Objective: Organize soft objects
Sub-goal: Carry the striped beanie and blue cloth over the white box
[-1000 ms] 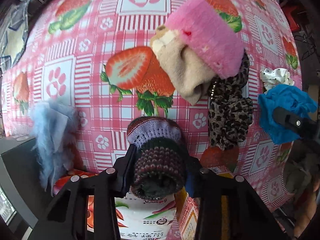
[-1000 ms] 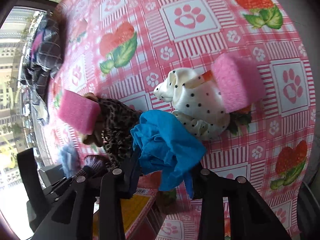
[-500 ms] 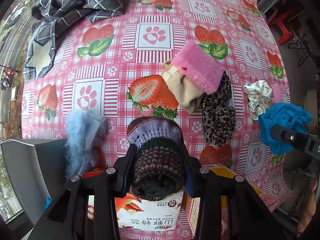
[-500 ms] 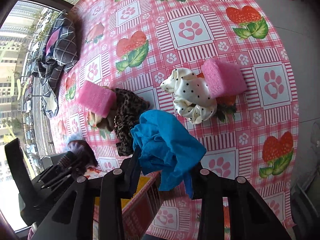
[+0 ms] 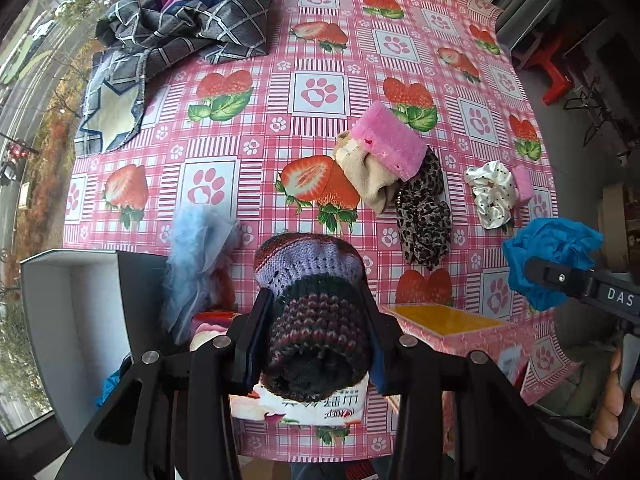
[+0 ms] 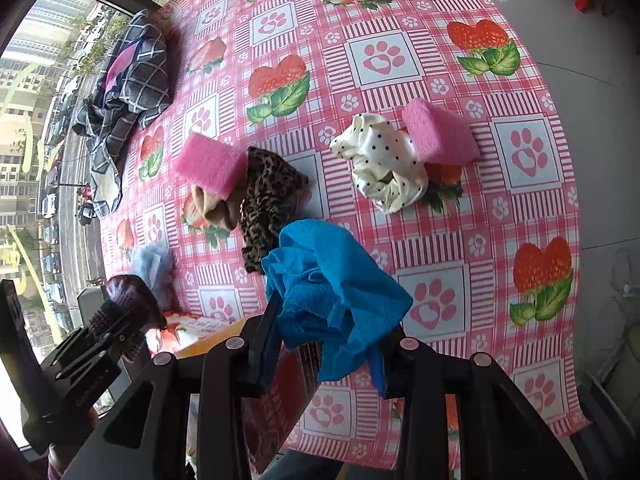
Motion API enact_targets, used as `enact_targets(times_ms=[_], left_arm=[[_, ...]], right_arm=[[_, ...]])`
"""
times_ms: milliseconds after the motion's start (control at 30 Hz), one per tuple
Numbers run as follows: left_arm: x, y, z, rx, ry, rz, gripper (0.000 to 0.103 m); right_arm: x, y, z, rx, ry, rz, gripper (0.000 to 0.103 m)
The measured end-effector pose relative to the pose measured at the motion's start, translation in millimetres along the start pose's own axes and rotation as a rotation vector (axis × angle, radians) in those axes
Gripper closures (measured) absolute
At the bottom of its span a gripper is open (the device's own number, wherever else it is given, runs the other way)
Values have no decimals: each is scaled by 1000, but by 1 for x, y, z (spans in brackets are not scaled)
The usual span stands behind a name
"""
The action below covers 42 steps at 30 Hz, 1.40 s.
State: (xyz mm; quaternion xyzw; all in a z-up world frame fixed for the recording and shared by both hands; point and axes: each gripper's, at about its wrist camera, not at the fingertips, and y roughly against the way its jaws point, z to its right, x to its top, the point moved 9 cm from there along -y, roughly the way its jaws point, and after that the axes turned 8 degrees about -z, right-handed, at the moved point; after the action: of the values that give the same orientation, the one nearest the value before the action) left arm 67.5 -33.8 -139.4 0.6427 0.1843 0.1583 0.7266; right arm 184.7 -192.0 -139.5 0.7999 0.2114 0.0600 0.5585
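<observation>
My left gripper (image 5: 316, 320) is shut on a striped purple knit roll (image 5: 312, 304), held high above the table's near edge; it also shows in the right wrist view (image 6: 128, 312). My right gripper (image 6: 324, 328) is shut on a crumpled blue cloth (image 6: 332, 280), held above the table; the cloth also shows in the left wrist view (image 5: 552, 256). On the table lie a pink sponge (image 5: 388, 146) on a beige cloth (image 5: 368, 180), a leopard scrunchie (image 5: 424, 216), a white dotted scrunchie (image 6: 384, 164), a second pink sponge (image 6: 438, 134) and a light-blue fluffy piece (image 5: 196, 256).
A pink carton with a yellow inside (image 5: 444, 320) and a printed snack pack (image 5: 308, 404) sit at the near edge. A grey open box (image 5: 68, 320) stands at the near left. A dark checked cloth (image 5: 188, 20) lies at the far left.
Both grippers have risen and pulled back from the table with their loads; the table looks smaller and more of it shows. The things on the table have not moved.
</observation>
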Motion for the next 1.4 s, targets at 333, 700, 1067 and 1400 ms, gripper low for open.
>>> enact_targets(times_ms=[333, 700, 1067, 1400], left_arm=[[-33, 25, 0, -12, -58, 40, 58], [-66, 42, -4, -40, -105, 69, 58], [-91, 52, -11, -65, -119, 101, 58], [-95, 74, -29, -61, -92, 170, 58]], right_arm=[[-29, 23, -15, -8, 20, 37, 65], [-61, 40, -34, -24, 47, 77, 65], [-97, 49, -59, -47, 81, 114, 65], [-116, 55, -96, -60, 161, 134, 65]])
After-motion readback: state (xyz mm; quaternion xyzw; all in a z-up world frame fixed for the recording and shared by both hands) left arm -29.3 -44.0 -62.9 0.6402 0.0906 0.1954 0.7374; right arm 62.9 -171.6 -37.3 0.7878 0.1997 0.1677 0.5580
